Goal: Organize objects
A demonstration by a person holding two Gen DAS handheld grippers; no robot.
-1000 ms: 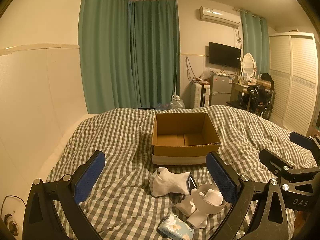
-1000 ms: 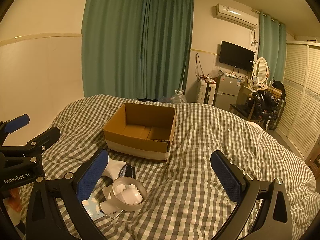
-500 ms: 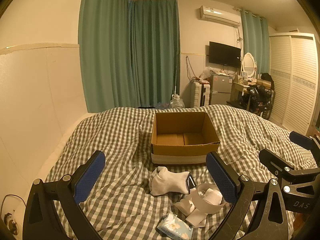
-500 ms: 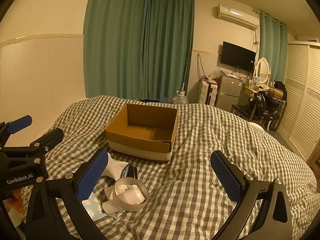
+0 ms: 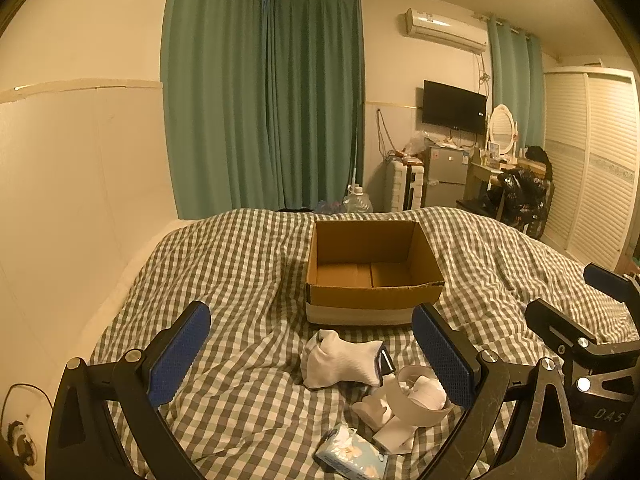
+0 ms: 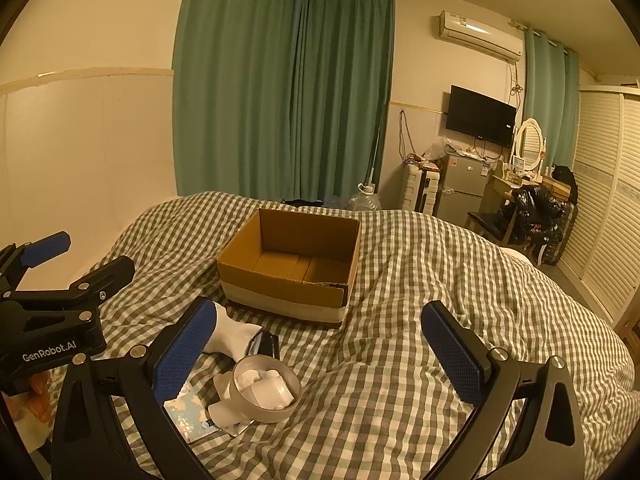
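A: How are the left tongs set?

B: They are spread wide, blue pads well apart, and nothing is gripped. They are held above the checked bed cover.

A: And the right tongs?

B: The same state is seen: spread fully, nothing gripped between the pads. In the left wrist view, the right tongs are seen at the right edge of the frame.

A: Where are the items located?

B: A small heap is seen just ahead of and below the left tongs, toward their right finger. A white sock lies nearest the centre line. A small dark object touches its right end; its type cannot be determined. A round bowl-shaped container holding white items sits just beside the right finger's pad. A light blue patterned pack lies closest to the camera, below the bowl-shaped container.

A: As seen from the right tongs?

B: The heap is placed beside their left finger, with the round bowl-shaped container just inside the gap and the white sock partly hidden behind the pad.

A: Where is the cardboard box?

B: It stands open on the bed cover beyond the heap, ahead of both tongs. No items are seen inside it.
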